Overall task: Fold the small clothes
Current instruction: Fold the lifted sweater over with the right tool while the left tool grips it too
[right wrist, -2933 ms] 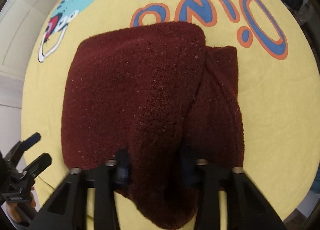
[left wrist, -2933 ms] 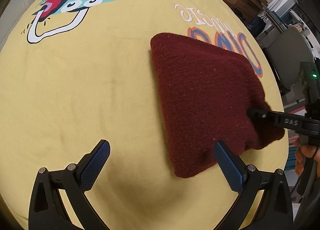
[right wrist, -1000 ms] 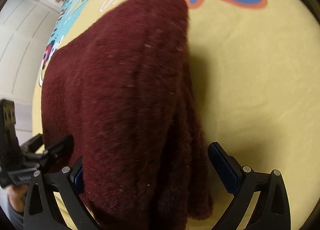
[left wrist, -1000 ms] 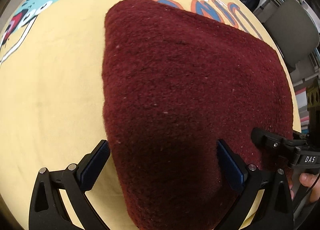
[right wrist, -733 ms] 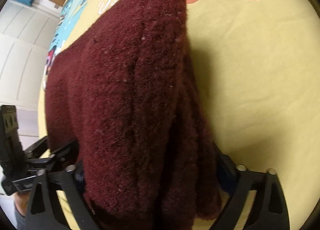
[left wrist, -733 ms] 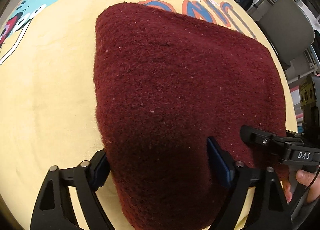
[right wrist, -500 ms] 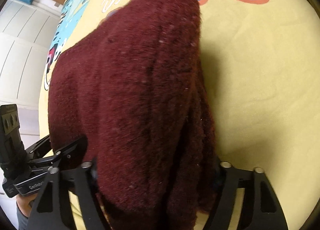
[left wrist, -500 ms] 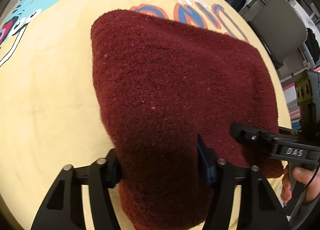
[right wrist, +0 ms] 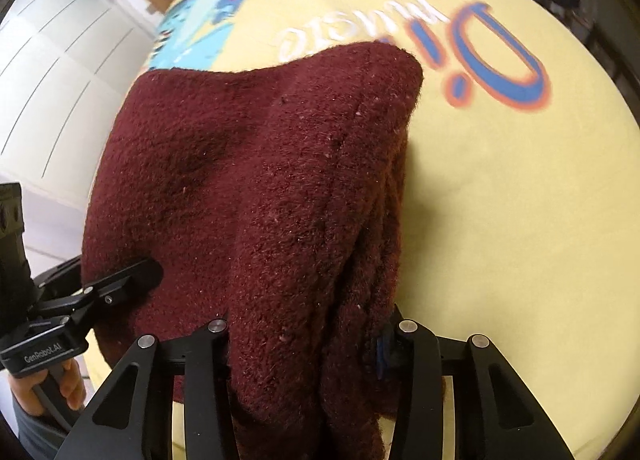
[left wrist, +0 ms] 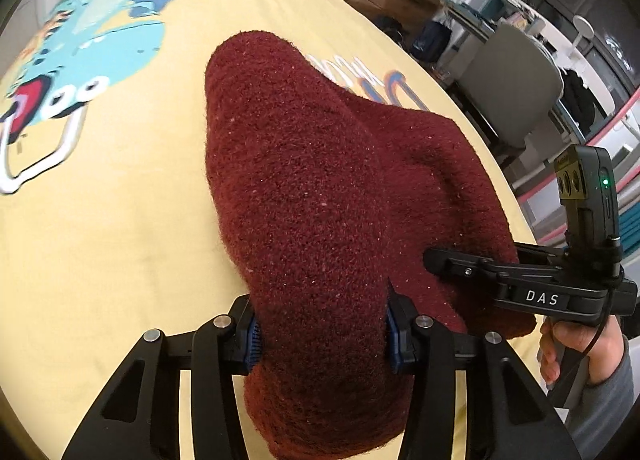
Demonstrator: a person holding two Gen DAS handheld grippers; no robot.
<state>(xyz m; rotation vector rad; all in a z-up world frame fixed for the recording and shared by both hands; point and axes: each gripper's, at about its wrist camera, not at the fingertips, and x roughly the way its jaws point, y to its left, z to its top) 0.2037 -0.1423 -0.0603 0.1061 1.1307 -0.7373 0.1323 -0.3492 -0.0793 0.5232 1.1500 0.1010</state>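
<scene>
Maroon knit garment (left wrist: 320, 196) was pinched along its near edge by my left gripper (left wrist: 320, 334) and right gripper (right wrist: 304, 336); bare yellow sheet (left wrist: 100, 240) lay left.

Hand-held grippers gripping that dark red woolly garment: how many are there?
2. The left hand-held gripper pinches the garment's near edge, and the right hand-held gripper is clamped on the same edge further to the right. No others show.

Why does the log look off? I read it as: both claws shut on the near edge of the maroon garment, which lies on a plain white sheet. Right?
One thing is wrong: the sheet is yellow with cartoon dinosaur prints, not plain white, as the left wrist view shows. The rest holds: the left claw and right claw are both shut on the near edge of the maroon garment.
</scene>
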